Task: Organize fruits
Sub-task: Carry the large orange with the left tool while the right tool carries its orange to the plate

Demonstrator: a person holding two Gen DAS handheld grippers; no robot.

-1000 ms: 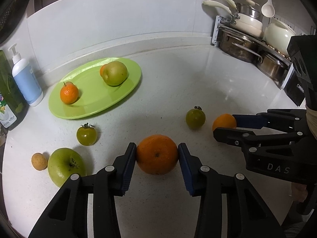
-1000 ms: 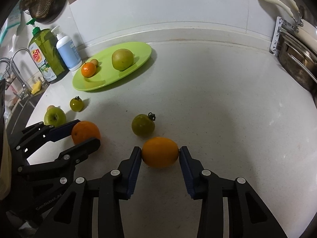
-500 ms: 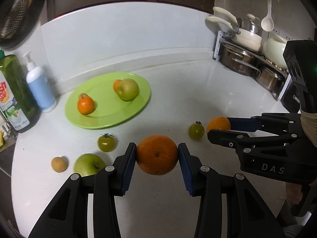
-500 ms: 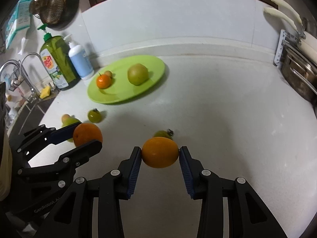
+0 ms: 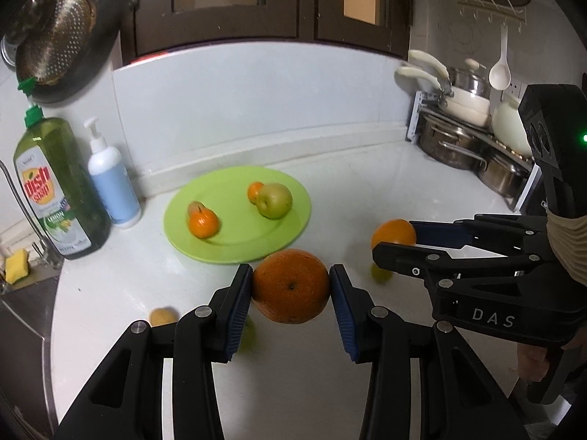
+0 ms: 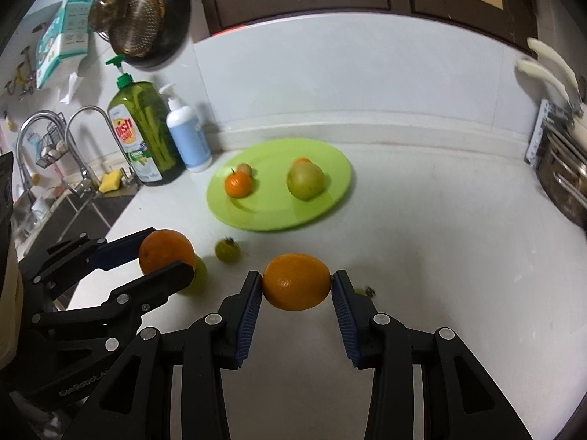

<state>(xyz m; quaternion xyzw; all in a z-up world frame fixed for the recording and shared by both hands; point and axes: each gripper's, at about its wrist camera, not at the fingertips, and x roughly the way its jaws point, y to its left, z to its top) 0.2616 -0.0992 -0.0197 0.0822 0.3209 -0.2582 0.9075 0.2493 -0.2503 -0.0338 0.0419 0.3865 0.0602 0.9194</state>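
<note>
Holding one orange each — left gripper (image 5: 291,286) clamped on the rough orange (image 5: 290,285), right gripper (image 6: 296,282) on the smooth orange (image 6: 296,281) — both needed lowering gently onto the green plate (image 5: 290,234), beside its fruit.

On the green plate (image 5: 293,231), a small orange fruit (image 5: 255,191) is half hidden behind the pear-like fruit (image 5: 274,201). A green fruit (image 6: 198,275) sits mostly behind the left hand-held gripper (image 6: 167,256). Another (image 6: 367,290), blurred, peeks past the right hand-held gripper (image 6: 296,282). The pots (image 6: 565,179) are cut off at the edge.
</note>
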